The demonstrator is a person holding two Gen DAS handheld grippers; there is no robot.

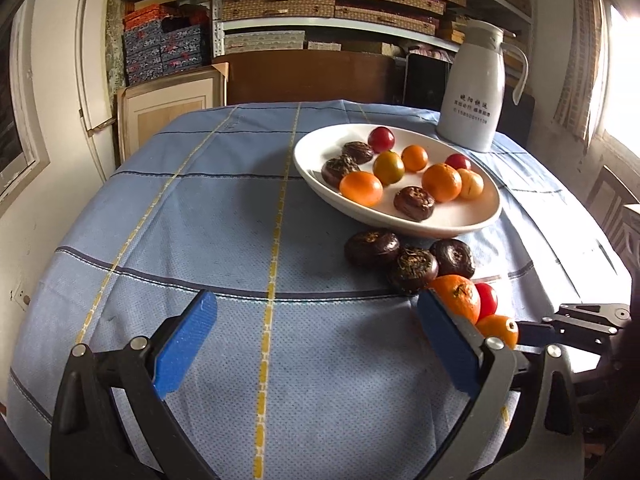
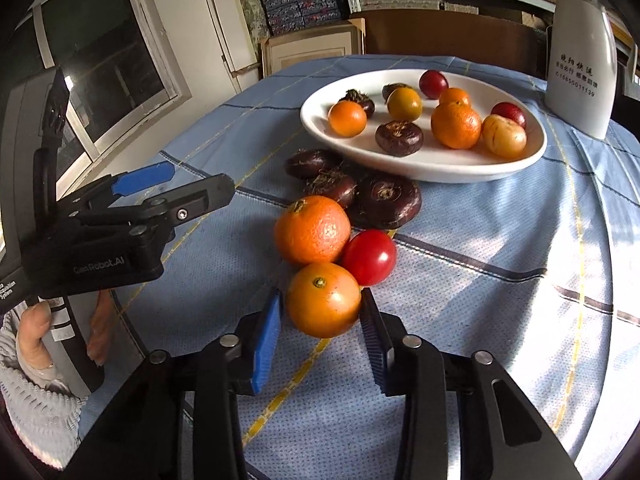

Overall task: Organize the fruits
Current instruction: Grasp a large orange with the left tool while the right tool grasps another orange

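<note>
A white oval plate (image 1: 472, 222) (image 2: 440, 170) holds several oranges, tomatoes and dark water chestnuts. In front of it on the blue cloth lie three water chestnuts (image 2: 386, 200) (image 1: 412, 268), a larger orange (image 2: 312, 230) (image 1: 458, 298) and a red tomato (image 2: 370, 257) (image 1: 487, 300). My right gripper (image 2: 322, 300) is shut on a small orange (image 2: 323, 300) (image 1: 498, 330), one pad against each side, at cloth level. My left gripper (image 1: 318, 300) (image 2: 192, 182) stands open over bare cloth, left of the loose fruit, with nothing between its fingers.
A white thermos jug (image 1: 474, 88) (image 2: 580, 64) stands behind the plate at the right. Shelves of stacked boxes (image 1: 320, 4) fill the back wall. A person's hand (image 2: 32, 332) and knitted sleeve hold the left gripper's handle at the lower left.
</note>
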